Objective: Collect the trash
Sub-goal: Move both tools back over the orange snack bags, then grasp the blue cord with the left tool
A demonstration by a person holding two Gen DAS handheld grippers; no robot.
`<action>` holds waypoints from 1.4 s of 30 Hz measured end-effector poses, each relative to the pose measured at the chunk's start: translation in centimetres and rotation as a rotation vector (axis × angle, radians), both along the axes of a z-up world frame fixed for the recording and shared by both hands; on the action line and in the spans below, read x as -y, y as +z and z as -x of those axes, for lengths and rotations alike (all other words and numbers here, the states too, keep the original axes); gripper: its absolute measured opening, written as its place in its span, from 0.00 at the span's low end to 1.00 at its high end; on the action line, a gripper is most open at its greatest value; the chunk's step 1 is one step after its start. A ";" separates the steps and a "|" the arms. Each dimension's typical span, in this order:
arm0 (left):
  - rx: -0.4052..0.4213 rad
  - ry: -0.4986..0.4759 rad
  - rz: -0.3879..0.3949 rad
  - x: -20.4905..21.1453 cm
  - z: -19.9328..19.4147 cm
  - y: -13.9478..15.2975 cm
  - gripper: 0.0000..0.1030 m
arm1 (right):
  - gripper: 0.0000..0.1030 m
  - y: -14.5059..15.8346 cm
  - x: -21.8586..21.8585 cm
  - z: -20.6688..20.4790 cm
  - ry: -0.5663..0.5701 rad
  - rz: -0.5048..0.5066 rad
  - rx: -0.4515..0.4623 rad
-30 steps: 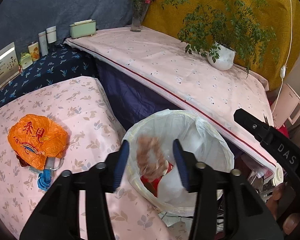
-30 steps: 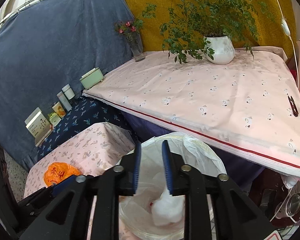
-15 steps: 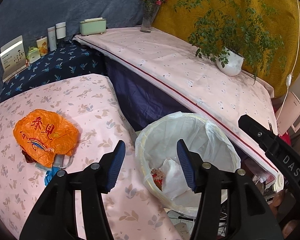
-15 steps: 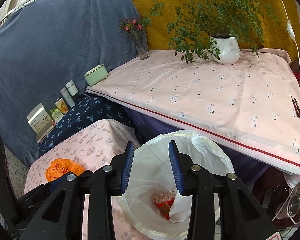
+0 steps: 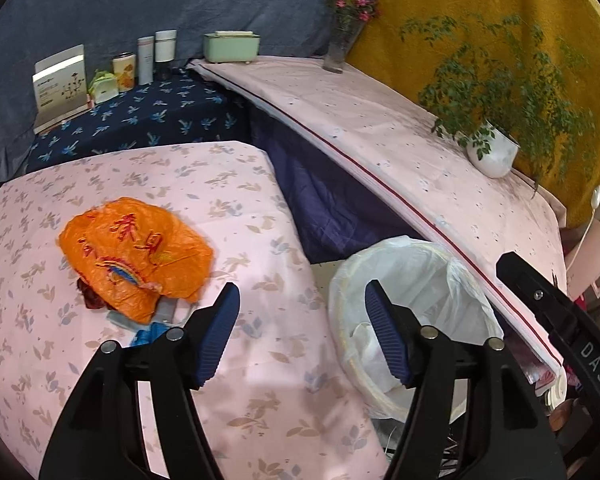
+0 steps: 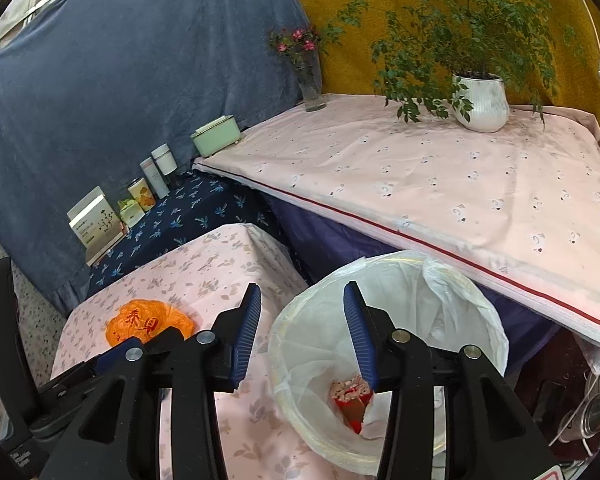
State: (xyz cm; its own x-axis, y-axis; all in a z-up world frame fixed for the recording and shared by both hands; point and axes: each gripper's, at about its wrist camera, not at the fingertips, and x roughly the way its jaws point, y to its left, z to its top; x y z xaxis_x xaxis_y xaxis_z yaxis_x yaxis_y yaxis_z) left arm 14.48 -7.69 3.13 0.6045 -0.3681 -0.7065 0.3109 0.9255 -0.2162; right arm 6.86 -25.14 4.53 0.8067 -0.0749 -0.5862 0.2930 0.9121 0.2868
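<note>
trash: orange bag (image 5: 136,254) left on table (image 5: 260,360) | bin (image 6: 388,344) near | left gripper (image 5: 302,332), right gripper (image 6: 302,338) jaws opening, empty | risk: scraps under bag, partly hidden, possibly missed

Both fisheye views looked forward and steeply down along their own black, blue-padded fingers. The left wrist camera sat close above the low pink floral-clothed table (image 5: 228,184), facing its crumpled orange plastic bag (image 5: 136,252); the right one hung nearer the white-lined round bin (image 6: 388,360). Both shared bin, bag and the long pink tabletop (image 6: 440,184) — seen from neighbouring angles.
</note>
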 end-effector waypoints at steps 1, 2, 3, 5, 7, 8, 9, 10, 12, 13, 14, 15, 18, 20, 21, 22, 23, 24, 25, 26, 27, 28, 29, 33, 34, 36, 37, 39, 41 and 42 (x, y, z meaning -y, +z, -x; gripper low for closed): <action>-0.001 0.011 -0.003 -0.5 -0.1 -0.1 0.61 | 0.42 -0.1 -0.3 -0.1 0.006 0.002 -0.003; -0.003 0.021 -0.005 -0.9 -0.2 -0.2 0.63 | 0.42 -0.2 -0.7 -0.3 0.012 0.003 -0.006; -0.005 0.033 -0.006 -1.5 -0.2 -0.3 0.65 | 0.42 -0.2 -1.0 -0.4 0.017 0.003 -0.009; -0.009 0.054 -0.007 -2.5 -0.4 -0.6 0.67 | 0.42 -0.5 -1.6 -0.7 0.028 0.002 -0.015; -0.017 0.075 -0.012 -3.5 -0.5 -1.1 0.67 | 0.42 -0.8 -2.3 -0.9 0.040 0.002 -0.022; -0.023 0.086 -0.015 -4.1 -0.6 -1.4 0.68 | 0.42 -0.9 -2.7 -1.0 0.047 0.002 -0.027; -0.028 0.092 -0.016 -4.4 -0.7 -1.6 0.68 | 0.42 -1.1 -3.0 -1.2 0.054 0.002 -0.031; -0.035 0.101 -0.019 -4.9 -0.8 -1.9 0.68 | 0.42 -1.3 -3.4 -1.3 0.062 0.002 -0.036; -0.044 0.115 -0.024 -5.7 -0.9 -2.5 0.68 | 0.43 -1.8 -4.4 -1.6 0.079 -0.002 -0.048; -0.048 0.120 -0.027 -6.0 -0.9 -2.8 0.68 | 0.44 -2.0 -4.8 -1.7 0.089 -0.004 -0.053; -0.052 0.124 -0.032 -6.4 -1.0 -3.1 0.68 | 0.44 -2.2 -5.4 -1.9 0.101 0.000 -0.060; -0.055 0.128 -0.036 -6.7 -1.0 -3.4 0.68 | 0.45 -2.4 -6.0 -2.0 0.111 0.007 -0.064; -0.068 0.143 -0.040 -7.8 -1.1 -4.3 0.73 | 0.46 -3.1 -7.2 -2.3 0.132 0.009 -0.077; -0.072 0.154 -0.041 -8.5 -1.0 -5.0 0.75 | 0.46 -3.6 -7.7 -2.5 0.138 -0.003 -0.088; -0.077 0.161 -0.046 -9.0 -1.0 -5.5 0.75 | 0.46 -4.0 -7.8 -2.6 0.140 -0.009 -0.094; -0.087 0.167 -0.049 -9.5 -1.1 -6.0 0.75 | 0.46 -4.3 -8.1 -2.7 0.143 -0.014 -0.100; -0.097 0.173 -0.050 -9.8 -1.2 -6.5 0.75 | 0.46 -4.7 -8.4 -2.8 0.146 -0.016 -0.108; -0.113 0.182 -0.048 -10.2 -1.3 -7.1 0.75 | 0.46 -5.1 -8.7 -2.9 0.150 -0.018 -0.115; -0.124 0.187 -0.046 -10.5 -1.3 -7.6 0.75 | 0.46 -5.4 -9.0 -3.1 0.154 -0.019 -0.123; -0.132 0.190 -0.044 -10.8 -1.4 -7.9 0.75 | 0.46 -5.7 -9.2 -3.3 0.157 -0.020 -0.131; -0.139 0.194 -0.044 -11.0 -1.5 -8.3 0.75 | 0.46 -6.2 -9.4 -3.5 0.159 -0.022 -0.141; -0.143 0.196 -0.045 -11.1 -1.5 -8.5 0.75 | 0.46 -6.6 -9.7 -3.6 0.161 -0.024 -0.148; -0.146 0.197 -0.045 -11.2 -1.6 -8.8 0.75 | 0.46 -7.0 -9.9 -3.8 0.162 -0.026 -0.157; -0.157 0.189 -0.045 -11.1 -1.9 -9.7 0.75 | 0.46 -8.2 -10.4 -4.4 0.166 -0.033 -0.184; -0.161 0.185 -0.044 -11.0 -2.0 -9.9 0.75 | 0.46 -8.5 -10.5 -4.6 0.167 -0.034 -0.189; -0.169 0.178 -0.045 -10.8 -2.2 -10.4 0.74 | 0.46 -8.9 -10.7 -4.8 0.168 -0.035 -0.198; -0.171 0.177 -0.047 -10.7 -2.4 -10.6 0.72 | 0.46 -9.1 -10.7 -5.0 0.168 -0.036 -0.203; -0.179 0.172 -0.050 -10.7 -2.6 -11.0 0.68 | 0.46 -9.4 -10.9 -5.3 0.170 -0.039 -0.209; -0.167 0.176 -0.056 -10.7 -2.7 -11.0 0.64 | 0.46 -9.7 -10.9 -5.4 0.170 -0.041 -0.215; -0.165 0.171 -0.056 -10.6 -2.8 -11.0 0.63 | 0.46 -9.8 -11.0 -5.5 0.170 -0.042 -0.217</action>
